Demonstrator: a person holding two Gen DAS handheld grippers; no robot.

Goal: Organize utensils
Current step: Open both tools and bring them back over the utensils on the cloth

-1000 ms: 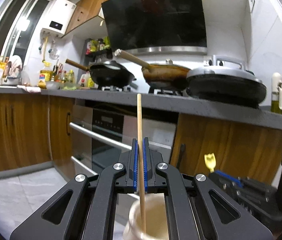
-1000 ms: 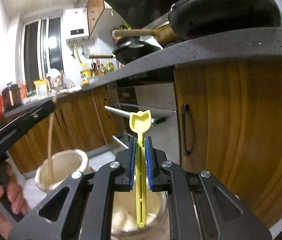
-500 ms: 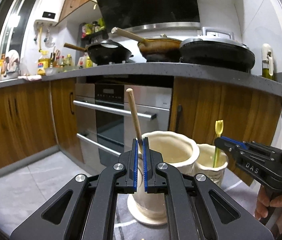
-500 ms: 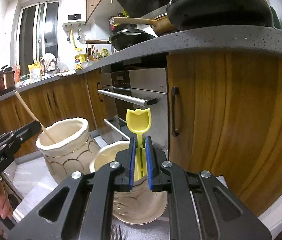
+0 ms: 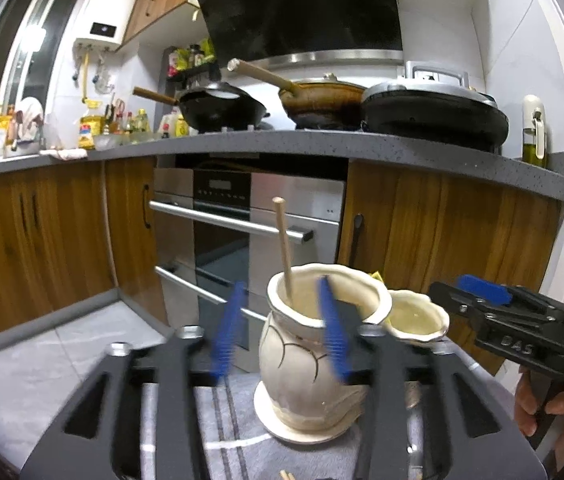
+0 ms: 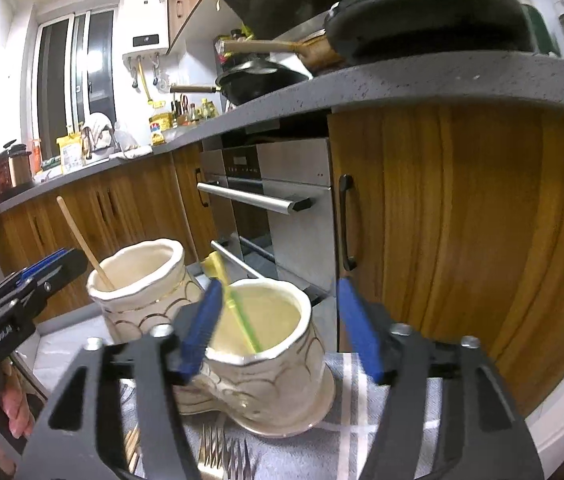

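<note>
Two cream ceramic jars stand on a grey striped cloth. A wooden chopstick [image 5: 284, 252] leans inside the taller jar [image 5: 306, 364], also seen in the right wrist view [image 6: 137, 296]. My left gripper [image 5: 279, 332] is open and empty in front of that jar. A yellow-green utensil [image 6: 237, 312] leans in the shorter jar [image 6: 265, 364], which shows in the left wrist view [image 5: 418, 316]. My right gripper [image 6: 282, 332] is open and empty, its jaws either side of the shorter jar.
Forks [image 6: 221, 456] and wooden chopstick ends [image 6: 131, 446] lie on the cloth [image 6: 362, 432] near the front. Behind stand an oven [image 5: 241, 240], wooden cabinets [image 6: 462, 240] and a grey countertop [image 5: 322, 144] with pans.
Both grippers have opened and pulled back. The chopstick is let go into the taller jar and the yellow utensil into the shorter jar.
</note>
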